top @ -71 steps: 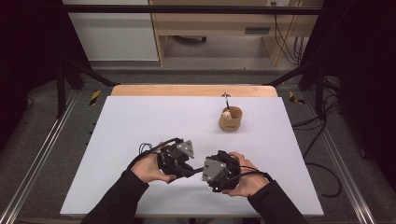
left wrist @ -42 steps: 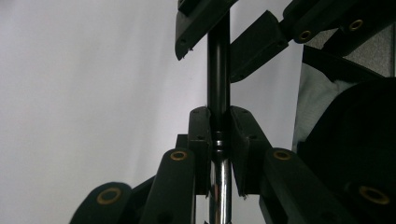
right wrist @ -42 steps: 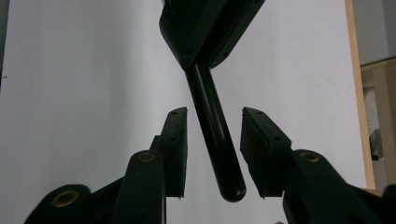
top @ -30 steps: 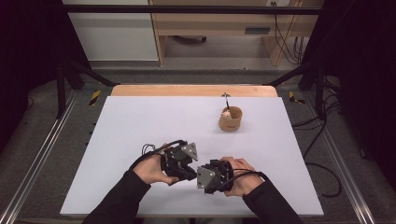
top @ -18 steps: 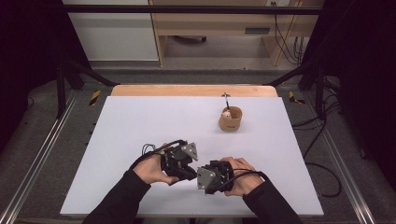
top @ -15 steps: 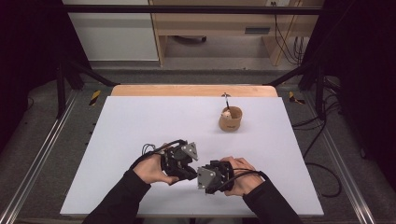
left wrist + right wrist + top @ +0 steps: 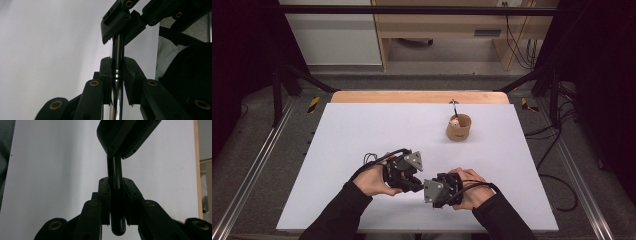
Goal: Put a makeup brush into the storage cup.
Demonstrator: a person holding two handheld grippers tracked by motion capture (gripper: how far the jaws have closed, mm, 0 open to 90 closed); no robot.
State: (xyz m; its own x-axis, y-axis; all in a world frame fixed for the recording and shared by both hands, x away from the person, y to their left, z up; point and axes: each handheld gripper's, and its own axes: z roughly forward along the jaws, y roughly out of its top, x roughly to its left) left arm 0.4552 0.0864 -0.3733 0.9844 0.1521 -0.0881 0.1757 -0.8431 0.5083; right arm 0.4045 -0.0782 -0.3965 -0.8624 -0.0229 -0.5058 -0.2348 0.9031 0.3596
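A slim black pen-like rod [image 7: 117, 47] with a chrome section near its lower end runs between the two grippers. My left gripper [image 7: 117, 62] is shut on it at the ringed joint, and my right gripper [image 7: 122, 22] clamps the far end. In the right gripper view, my right gripper [image 7: 115, 182] is shut on the rod's rounded black end [image 7: 114, 170], with my left gripper [image 7: 125, 137] gripping it farther up. In the high view, my left gripper [image 7: 416, 182] and my right gripper [image 7: 428, 190] meet tip to tip near the front of the white table [image 7: 362, 130].
A small wooden cup [image 7: 458, 127] with something pale inside stands at the back right of the table, with a thin dark stick [image 7: 453, 103] rising just behind it. A wooden strip [image 7: 412, 97] edges the table's far side. Metal frame rails run down both sides.
Since the earliest frame my right gripper has shifted a little left and toward the front, closing up against the left one. Over the last second nothing visibly moves.
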